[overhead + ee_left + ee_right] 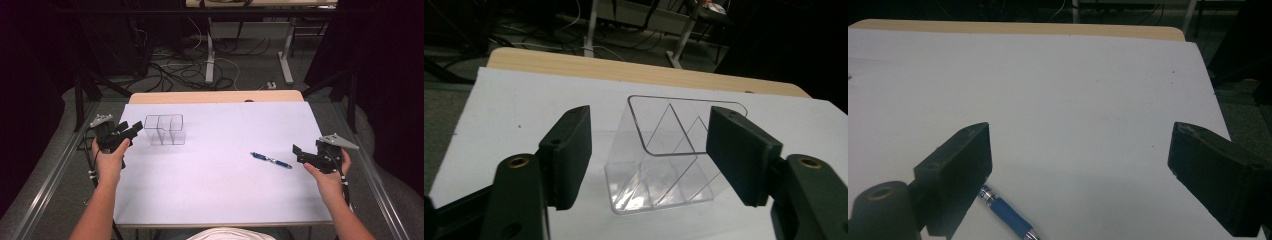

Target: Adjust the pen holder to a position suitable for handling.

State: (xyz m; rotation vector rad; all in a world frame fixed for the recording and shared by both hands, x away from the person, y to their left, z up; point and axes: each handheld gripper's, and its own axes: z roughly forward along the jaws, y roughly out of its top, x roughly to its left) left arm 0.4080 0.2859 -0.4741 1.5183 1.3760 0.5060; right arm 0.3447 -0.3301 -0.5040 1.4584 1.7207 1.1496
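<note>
A clear plastic box [165,130] with several compartments stands on the white table top [220,195] at the far left. My left gripper [132,130] hovers just left of it, open and pointing at it. In the left gripper view the clear box [659,170] lies ahead between the two black pads [569,150] and touches neither. A blue pen [271,160] lies on the right side of the table. My right gripper [298,154] stands open just right of the pen's tip. In the right gripper view the pen [1008,215] lies by the left pad [960,170], ungripped.
A wooden strip [215,96] runs along the table's far edge. Beyond it the floor holds cables [175,70] and white table legs [210,55]. Metal rails [50,180] flank the table on both sides. A person's forearms come in from the bottom.
</note>
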